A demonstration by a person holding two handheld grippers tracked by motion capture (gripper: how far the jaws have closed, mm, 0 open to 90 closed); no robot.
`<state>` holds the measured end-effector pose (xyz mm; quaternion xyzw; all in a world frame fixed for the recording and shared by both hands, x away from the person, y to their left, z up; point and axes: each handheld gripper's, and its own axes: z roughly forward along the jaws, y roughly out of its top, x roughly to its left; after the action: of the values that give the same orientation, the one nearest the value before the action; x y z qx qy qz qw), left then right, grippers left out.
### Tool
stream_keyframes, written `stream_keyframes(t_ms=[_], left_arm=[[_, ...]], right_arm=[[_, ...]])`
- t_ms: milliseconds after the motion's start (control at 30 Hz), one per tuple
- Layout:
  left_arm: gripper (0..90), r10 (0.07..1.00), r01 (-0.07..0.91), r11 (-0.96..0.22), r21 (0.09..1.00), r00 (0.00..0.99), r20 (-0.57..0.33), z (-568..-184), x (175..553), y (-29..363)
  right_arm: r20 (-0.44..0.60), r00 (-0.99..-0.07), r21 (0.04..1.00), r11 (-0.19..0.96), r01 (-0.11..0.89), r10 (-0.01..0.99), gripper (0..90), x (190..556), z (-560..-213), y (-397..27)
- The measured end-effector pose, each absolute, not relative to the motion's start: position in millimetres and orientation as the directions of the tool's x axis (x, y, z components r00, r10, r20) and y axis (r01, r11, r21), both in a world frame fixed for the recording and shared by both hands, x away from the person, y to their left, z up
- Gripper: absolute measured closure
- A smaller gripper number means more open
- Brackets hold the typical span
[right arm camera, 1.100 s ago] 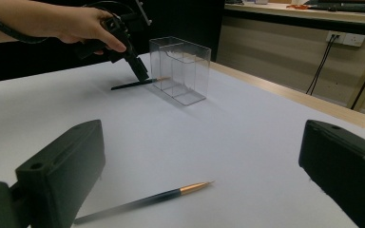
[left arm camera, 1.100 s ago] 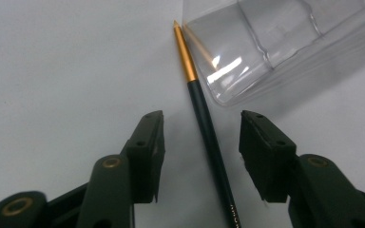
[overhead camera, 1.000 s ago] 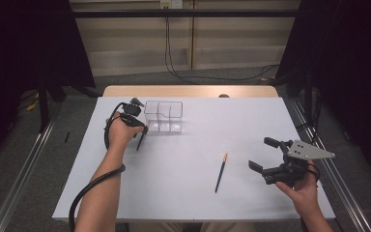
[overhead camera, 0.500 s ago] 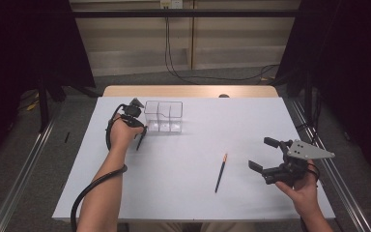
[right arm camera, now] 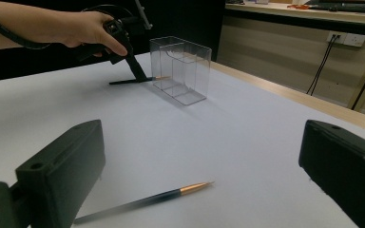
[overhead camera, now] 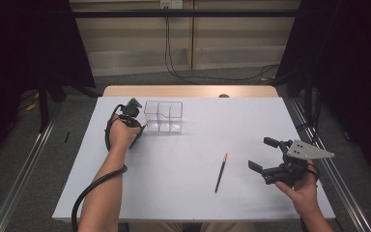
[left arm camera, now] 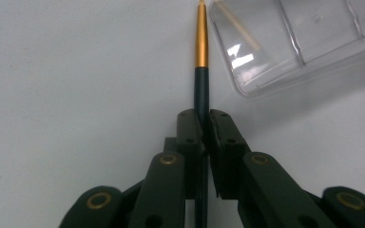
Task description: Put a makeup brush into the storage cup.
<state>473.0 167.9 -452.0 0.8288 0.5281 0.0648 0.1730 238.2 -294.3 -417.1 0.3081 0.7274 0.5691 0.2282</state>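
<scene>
A dark pen with a gold-orange tip (left arm camera: 201, 71) lies on the white table, its tip right beside a clear plastic box (overhead camera: 163, 116). My left gripper (left arm camera: 202, 118) has just been closing and now stands shut on this pen's dark shaft, pointing down at the table (overhead camera: 136, 133). A second pen of the same kind (overhead camera: 221, 172) lies loose in the middle front of the table. My right gripper (overhead camera: 258, 153) hovers to the right of it, open, with nothing between its jaws; in the right gripper view that pen (right arm camera: 157, 199) lies just ahead, low between them.
The clear box (right arm camera: 180, 69) has inner dividers and stands upright at the back left of the white table top (overhead camera: 251, 121). A wooden strip (overhead camera: 188, 91) borders the far edge. A black cable (overhead camera: 89, 193) trails along the left forearm.
</scene>
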Motion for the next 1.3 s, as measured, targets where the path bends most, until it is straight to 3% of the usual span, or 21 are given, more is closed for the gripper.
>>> stream_keyframes(t_ms=[1300], left_arm=[[83.0, 0.922, 0.899, -0.352, 0.261, 0.381, -0.070, -450.2, 476.8, 163.9]], right_arm=[[0.021, -0.707, 0.966, 0.169, 0.197, 0.707, 1.0, 239.5, -418.6, -293.2]])
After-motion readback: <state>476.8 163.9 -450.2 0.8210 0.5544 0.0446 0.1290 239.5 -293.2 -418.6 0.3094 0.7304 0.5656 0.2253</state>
